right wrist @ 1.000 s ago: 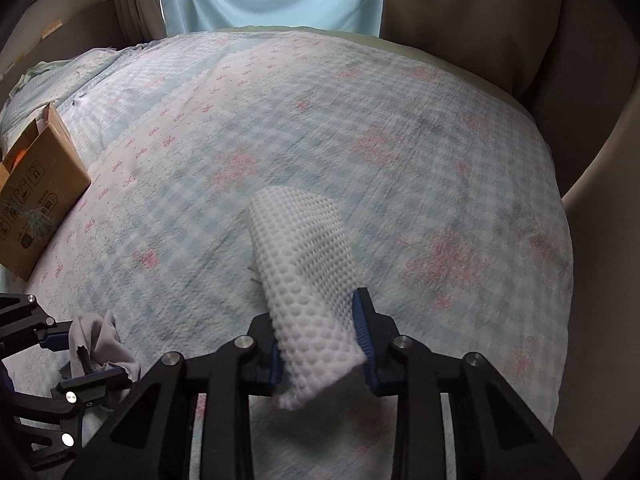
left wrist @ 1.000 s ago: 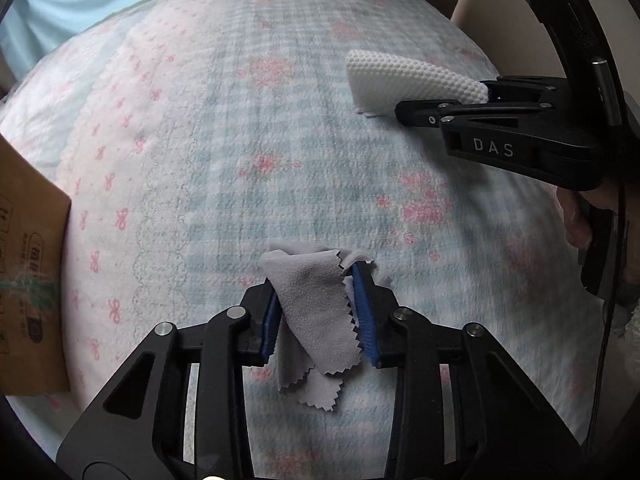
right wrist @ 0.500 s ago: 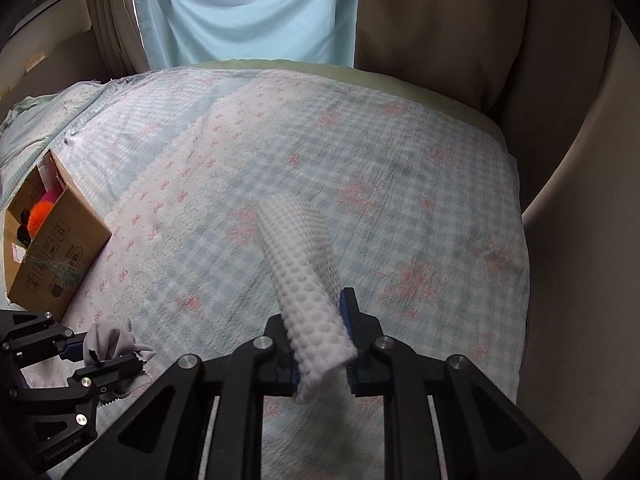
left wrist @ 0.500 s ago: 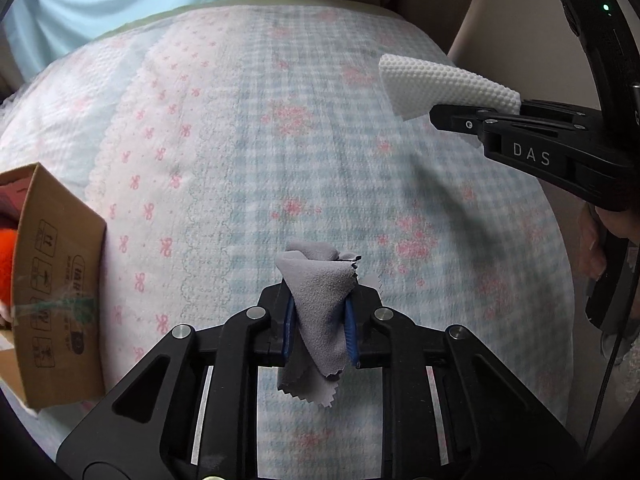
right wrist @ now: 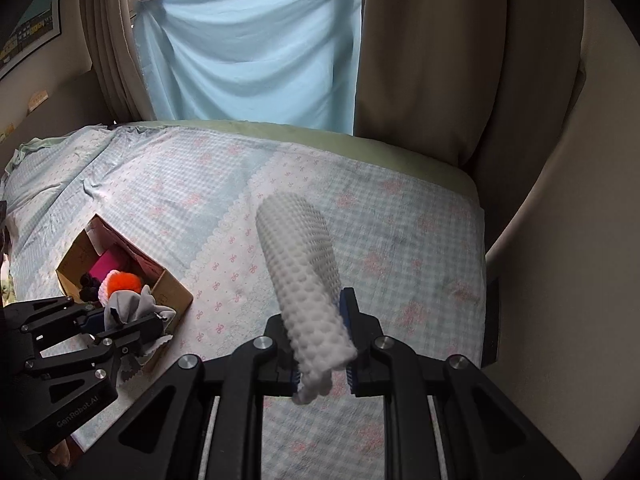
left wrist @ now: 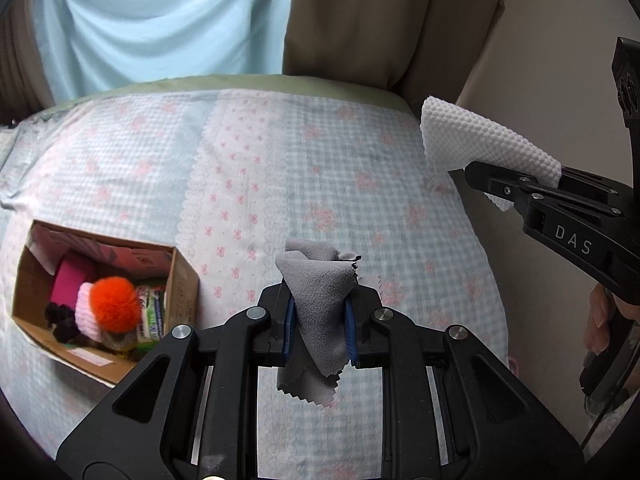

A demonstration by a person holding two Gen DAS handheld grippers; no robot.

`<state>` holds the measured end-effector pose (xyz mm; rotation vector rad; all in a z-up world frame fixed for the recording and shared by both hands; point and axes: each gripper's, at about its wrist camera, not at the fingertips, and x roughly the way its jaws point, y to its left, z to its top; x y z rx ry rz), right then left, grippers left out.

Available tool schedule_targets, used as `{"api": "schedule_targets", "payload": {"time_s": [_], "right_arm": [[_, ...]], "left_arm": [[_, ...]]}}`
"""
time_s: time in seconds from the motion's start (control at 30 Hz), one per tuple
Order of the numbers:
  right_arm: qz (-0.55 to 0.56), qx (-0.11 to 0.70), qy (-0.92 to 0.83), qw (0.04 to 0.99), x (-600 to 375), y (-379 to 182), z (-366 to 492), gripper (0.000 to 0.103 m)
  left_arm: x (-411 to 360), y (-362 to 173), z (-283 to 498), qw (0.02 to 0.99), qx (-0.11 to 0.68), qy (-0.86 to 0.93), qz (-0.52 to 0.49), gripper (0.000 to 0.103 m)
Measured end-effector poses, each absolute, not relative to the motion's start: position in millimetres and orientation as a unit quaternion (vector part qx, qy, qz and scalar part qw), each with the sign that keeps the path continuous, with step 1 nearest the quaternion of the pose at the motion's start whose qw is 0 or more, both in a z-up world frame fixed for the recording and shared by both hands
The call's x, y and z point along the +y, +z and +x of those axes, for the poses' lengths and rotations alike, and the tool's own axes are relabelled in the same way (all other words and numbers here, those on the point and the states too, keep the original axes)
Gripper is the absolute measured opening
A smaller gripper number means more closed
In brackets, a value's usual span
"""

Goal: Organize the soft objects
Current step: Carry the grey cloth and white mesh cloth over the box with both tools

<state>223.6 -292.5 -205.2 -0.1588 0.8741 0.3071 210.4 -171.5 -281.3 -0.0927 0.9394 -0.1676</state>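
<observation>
My left gripper [left wrist: 319, 322] is shut on a grey cloth [left wrist: 316, 300] with zigzag edges, which hangs bunched between the blue pads, lifted above the bed. My right gripper [right wrist: 323, 350] is shut on a white dimpled cloth [right wrist: 305, 280], folded over and sticking up from the pads. In the left wrist view the right gripper [left wrist: 520, 190] and its white cloth [left wrist: 480, 148] hang at the right. In the right wrist view the left gripper [right wrist: 116, 326] with the grey cloth [right wrist: 134, 306] sits at the lower left, just in front of an open cardboard box [right wrist: 170, 292].
The cardboard box [left wrist: 182, 280] lies on the bed at the left and holds an orange pompom [left wrist: 114, 304], a pink item and dark things. A blue-checked bedspread [left wrist: 360, 184] with pink bows covers the bed. Curtains [right wrist: 256, 44] hang behind; a wall stands at the right.
Both grippers have risen well above the bed with their cloths, and their jaws have closed tighter on them. The cardboard box with its contents has come into view at the left.
</observation>
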Motion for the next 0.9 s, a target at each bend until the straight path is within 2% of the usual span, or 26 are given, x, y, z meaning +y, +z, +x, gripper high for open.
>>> {"api": "schedule_targets", "payload": {"time_s": [0.23, 0.47, 0.67, 0.9], "right_arm": [[-0.072, 0.430, 0.153, 0.887, -236, -163, 182, 0.016], [-0.066, 0.446, 0.150, 0.880, -168, -147, 159, 0.016], [-0.042, 0.465, 0.125, 0.876, -111, -146, 154, 0.016], [-0.011, 0.494, 0.087, 0.865, -53, -168, 164, 0.016]], "left_arm": [[-117, -227, 188, 0.889, 0.450, -0.070, -0.055, 0.017], [-45, -193, 171, 0.891, 0.444, -0.055, -0.077, 0.017], [23, -180, 169, 0.889, 0.448, -0.056, -0.076, 0.017], [98, -190, 185, 0.877, 0.471, -0.064, -0.066, 0.017]]}}
